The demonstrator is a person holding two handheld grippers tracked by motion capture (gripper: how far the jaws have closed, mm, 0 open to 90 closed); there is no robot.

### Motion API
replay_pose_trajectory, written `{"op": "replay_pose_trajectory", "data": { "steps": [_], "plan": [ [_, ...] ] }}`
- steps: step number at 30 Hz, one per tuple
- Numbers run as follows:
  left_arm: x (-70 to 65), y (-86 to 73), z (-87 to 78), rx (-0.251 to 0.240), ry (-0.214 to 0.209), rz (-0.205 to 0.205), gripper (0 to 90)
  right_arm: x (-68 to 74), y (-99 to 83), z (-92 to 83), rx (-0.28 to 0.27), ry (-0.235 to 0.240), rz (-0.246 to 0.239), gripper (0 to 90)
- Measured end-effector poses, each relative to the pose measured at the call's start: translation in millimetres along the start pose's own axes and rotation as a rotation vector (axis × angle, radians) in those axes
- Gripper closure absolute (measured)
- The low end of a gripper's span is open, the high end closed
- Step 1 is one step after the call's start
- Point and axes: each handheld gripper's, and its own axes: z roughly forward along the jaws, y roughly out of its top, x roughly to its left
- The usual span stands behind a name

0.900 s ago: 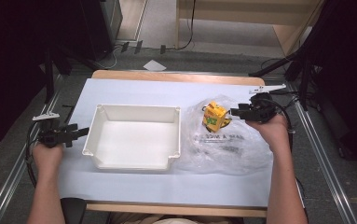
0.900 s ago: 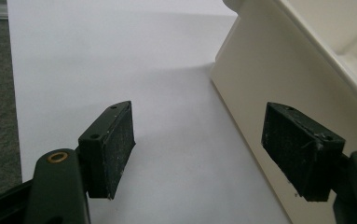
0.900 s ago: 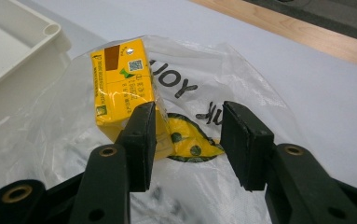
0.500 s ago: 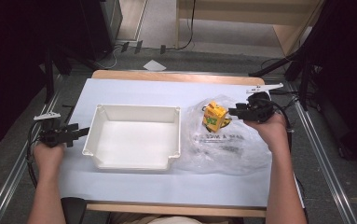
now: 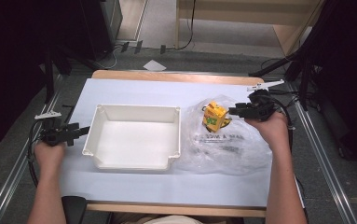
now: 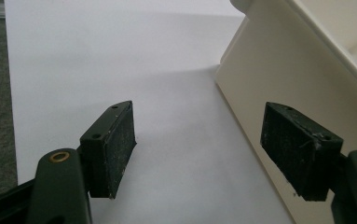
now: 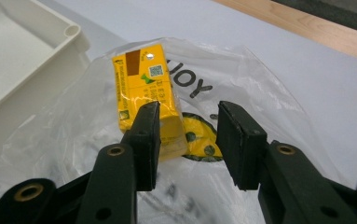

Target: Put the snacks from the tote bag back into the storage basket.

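Paper-covered desk (image 5: pixel 134 186) bearing white tray (image 5: pixel 134 161) for steadying beside wide-open, empty left gripper (image 5: pixel 76 131); right gripper (image 7: pixel 185 140), half-open, empty, nosing toward yellow packet (image 7: pixel 143 88) on plastic bag (image 5: pixel 232 154).

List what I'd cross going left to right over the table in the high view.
Left gripper → white tray → clear plastic bag with the yellow box on it → right gripper, just past the box.
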Motion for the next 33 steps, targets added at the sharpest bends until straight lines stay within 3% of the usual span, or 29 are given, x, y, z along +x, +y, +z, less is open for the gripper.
{"op": "replay_pose_trajectory", "data": {
  "steps": [5, 13, 22, 33],
  "plan": [
    [0.6, 0.1, -3.4, -0.002, 0.003, -0.005, 27.3, 3.9, -0.4, -1.0, 0.007, 0.003, -0.021, 60.2],
    [2.5, -1.7, -4.1, 0.007, 0.007, -0.012, 26.9, 6.0, 3.5, -4.7, -0.012, 0.003, -0.014, 55.3],
    [2.8, -1.7, -4.3, 0.003, 0.003, -0.013, 27.1, 12.7, 7.2, -1.3, 0.002, 0.019, -0.023, 55.2],
    [1.8, -0.9, -2.6, 0.008, 0.008, -0.002, 27.1, 26.7, 18.2, -5.2, 0.018, 0.008, -0.089, 48.5]
  ]
}}
